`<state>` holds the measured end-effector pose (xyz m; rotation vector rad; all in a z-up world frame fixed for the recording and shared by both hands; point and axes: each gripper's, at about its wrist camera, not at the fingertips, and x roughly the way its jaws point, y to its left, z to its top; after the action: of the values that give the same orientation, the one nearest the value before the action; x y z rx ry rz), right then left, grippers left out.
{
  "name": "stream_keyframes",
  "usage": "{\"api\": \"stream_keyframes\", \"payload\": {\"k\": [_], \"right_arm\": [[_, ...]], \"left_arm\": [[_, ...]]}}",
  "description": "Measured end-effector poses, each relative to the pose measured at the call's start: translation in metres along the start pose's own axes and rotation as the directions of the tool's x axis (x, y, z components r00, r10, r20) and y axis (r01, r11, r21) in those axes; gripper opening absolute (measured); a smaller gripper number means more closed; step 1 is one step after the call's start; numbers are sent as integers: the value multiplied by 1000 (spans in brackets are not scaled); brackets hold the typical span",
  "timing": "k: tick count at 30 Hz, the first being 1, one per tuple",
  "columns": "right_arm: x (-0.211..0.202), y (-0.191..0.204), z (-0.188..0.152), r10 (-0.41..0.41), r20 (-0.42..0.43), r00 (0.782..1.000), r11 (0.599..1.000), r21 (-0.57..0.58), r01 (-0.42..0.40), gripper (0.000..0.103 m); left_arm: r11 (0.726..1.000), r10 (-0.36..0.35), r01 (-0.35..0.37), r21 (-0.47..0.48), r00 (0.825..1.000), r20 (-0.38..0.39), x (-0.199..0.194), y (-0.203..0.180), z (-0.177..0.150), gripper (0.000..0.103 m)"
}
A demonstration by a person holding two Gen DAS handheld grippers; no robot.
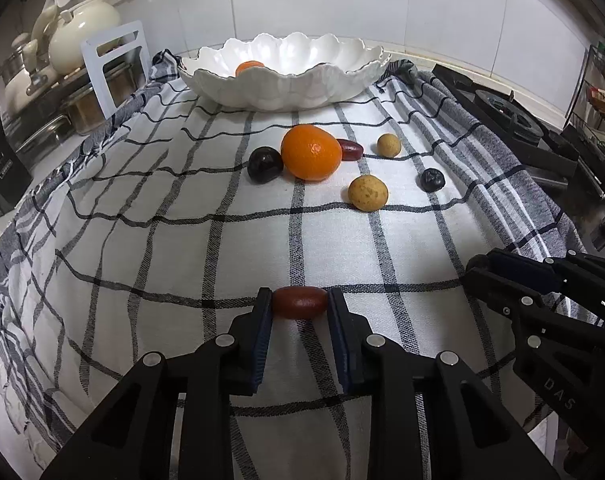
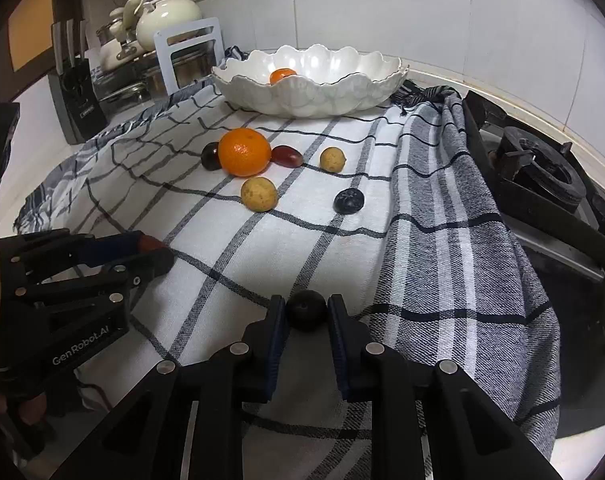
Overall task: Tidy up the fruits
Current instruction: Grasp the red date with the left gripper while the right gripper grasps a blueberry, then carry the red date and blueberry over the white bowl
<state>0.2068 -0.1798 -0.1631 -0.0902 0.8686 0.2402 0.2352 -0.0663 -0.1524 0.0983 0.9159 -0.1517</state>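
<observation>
My left gripper is shut on a red date just above the checked cloth. My right gripper is shut on a dark round fruit. Further back on the cloth lie an orange, a dark plum, a second red date, two tan round fruits and a dark berry. A white scalloped bowl at the back holds a small orange. The right gripper also shows at the right of the left wrist view.
A gas stove lies right of the cloth. A knife block, pots and a white teapot stand at the back left, with a white rack beside the bowl.
</observation>
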Motion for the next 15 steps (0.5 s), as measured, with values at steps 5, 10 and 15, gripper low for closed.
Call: {"api": "stream_keyframes", "payload": {"k": [5,10,15], "right_arm": [[-8,0,3,-5,23,1000,1000,7,5,23],[-18,1,8,3,48,999,1000,10,-3,23],[-28,2,15,4,83,997,1000,19,-6,23]], "left_arm": [[1000,-3,3,7,1000,29,-9,-1,3,28],[1000,-9,9,-1,998,57,-20,2,8,28],[1000,-12,12,-1,996,93,-31,3,14,28]]}}
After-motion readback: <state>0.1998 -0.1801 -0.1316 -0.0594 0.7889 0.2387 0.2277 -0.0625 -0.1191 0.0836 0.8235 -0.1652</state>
